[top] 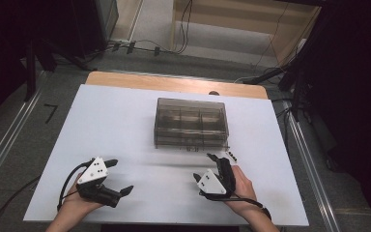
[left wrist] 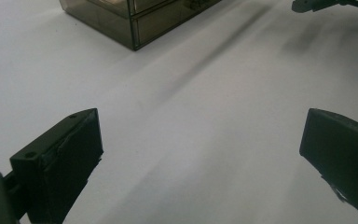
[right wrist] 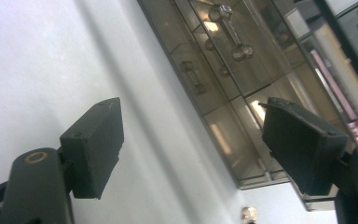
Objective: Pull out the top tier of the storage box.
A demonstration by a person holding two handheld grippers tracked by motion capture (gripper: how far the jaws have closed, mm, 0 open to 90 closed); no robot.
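Note:
A smoky see-through drawer box (top: 191, 123) stands in the middle of the white table (top: 116, 125). My left gripper (top: 120, 176) rests near the front left edge, open, with bare table between its jaws (left wrist: 200, 154). My right gripper (top: 204, 167) sits just in front of the box's right front corner, open and holding nothing. In the right gripper view (right wrist: 193, 140) the box (right wrist: 223, 60) lies close ahead, with its small drawers and their metal dumbbell-shaped handles (right wrist: 230, 30) visible. The left gripper view has the box corner (left wrist: 135, 21) far off at the top.
A few small dark bits (top: 232, 155) lie on the table by the box's right front corner. A small shiny piece (right wrist: 248, 213) lies near the box's edge in the right gripper view. Bare wooden tabletop (top: 174, 84) runs behind the white sheet. Cables cross the floor beyond.

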